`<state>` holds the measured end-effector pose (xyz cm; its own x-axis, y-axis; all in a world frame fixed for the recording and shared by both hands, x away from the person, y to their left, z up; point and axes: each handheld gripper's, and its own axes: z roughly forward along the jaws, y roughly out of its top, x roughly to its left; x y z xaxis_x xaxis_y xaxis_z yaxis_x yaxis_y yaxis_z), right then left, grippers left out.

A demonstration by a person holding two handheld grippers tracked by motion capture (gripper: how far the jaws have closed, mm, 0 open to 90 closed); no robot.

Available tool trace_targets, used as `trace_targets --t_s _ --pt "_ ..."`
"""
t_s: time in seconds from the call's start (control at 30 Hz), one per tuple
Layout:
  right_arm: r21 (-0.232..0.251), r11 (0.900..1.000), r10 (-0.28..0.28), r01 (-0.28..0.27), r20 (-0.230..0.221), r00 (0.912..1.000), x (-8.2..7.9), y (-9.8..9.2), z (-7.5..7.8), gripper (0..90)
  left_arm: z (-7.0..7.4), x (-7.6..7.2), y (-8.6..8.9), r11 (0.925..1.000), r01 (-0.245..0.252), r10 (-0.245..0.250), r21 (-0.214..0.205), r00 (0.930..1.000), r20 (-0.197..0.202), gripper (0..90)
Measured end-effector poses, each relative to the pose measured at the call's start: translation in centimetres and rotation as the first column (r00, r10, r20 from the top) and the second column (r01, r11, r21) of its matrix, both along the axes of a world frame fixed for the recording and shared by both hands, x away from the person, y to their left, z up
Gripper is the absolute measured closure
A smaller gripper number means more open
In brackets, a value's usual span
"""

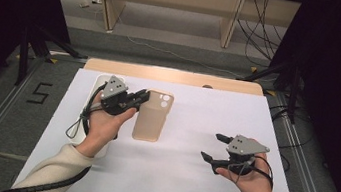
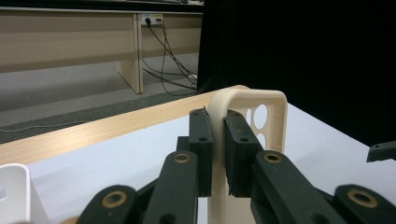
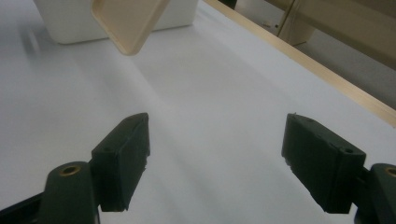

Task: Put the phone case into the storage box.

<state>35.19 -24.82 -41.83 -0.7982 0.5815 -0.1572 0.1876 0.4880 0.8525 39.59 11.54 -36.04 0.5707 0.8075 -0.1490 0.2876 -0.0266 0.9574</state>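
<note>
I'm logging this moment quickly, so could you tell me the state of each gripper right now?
Left gripper: shut on the side wall of the beige phone case.
Right gripper: open, holding nothing, above the white table cover.

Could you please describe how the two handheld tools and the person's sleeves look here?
Each black two-jaw tool, left and right, carries a grey three-cornered plate with small screw holes and trails a black cable. The linkage pivots have brass-coloured bushings. The person wears cream long sleeves.
</note>
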Motion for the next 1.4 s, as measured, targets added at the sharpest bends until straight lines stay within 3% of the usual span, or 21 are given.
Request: trace_targets --t_s 1.4 --pt "0.045 0.9987 -0.022 0.023 -0.013 0.9997 -0.37 -0.6 -0.31 25.0 0.4 0.37 0.81 0.9997 -0.025 0.025 0.003 0.9996 0.014 82.4"
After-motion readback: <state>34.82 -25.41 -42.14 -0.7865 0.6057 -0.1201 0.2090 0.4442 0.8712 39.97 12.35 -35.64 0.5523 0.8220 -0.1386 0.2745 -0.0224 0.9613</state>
